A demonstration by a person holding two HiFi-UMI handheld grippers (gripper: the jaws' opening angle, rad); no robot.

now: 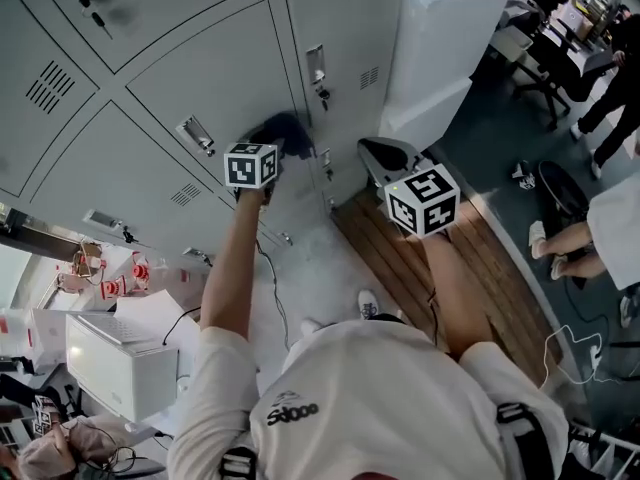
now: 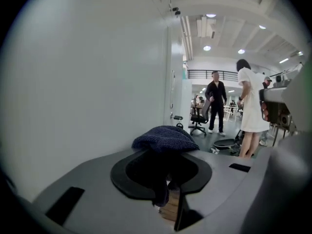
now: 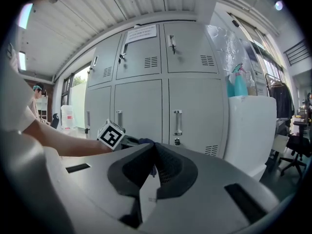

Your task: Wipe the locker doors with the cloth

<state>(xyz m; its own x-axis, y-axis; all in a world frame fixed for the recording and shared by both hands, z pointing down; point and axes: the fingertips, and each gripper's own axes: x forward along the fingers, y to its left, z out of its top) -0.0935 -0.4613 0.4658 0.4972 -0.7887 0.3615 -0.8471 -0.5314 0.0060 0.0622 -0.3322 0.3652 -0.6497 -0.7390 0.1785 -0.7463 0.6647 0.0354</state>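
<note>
— Where is the dark blue terry cloth (image 2: 165, 138)?
— Clamped in the left gripper (image 1: 272, 146), against the grey metal locker door (image 1: 215, 78), near its lower right corner
— And the right gripper (image 3: 152, 155)?
— Jaws together, empty (held off the lockers)

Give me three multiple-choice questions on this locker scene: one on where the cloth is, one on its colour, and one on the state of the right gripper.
1. Where is the cloth?
A. lying on the floor
B. in the left gripper, up at a locker door
C. on the white box

2. What colour is the cloth?
A. dark blue
B. yellow
C. white

3. How are the right gripper's fingers?
A. wide open
B. closed on the cloth
C. closed on nothing

Answers:
1 B: the head view shows the left gripper holding it at the door.
2 A: it looks dark blue in both views.
3 C: the fingers meet with nothing between them.
</note>
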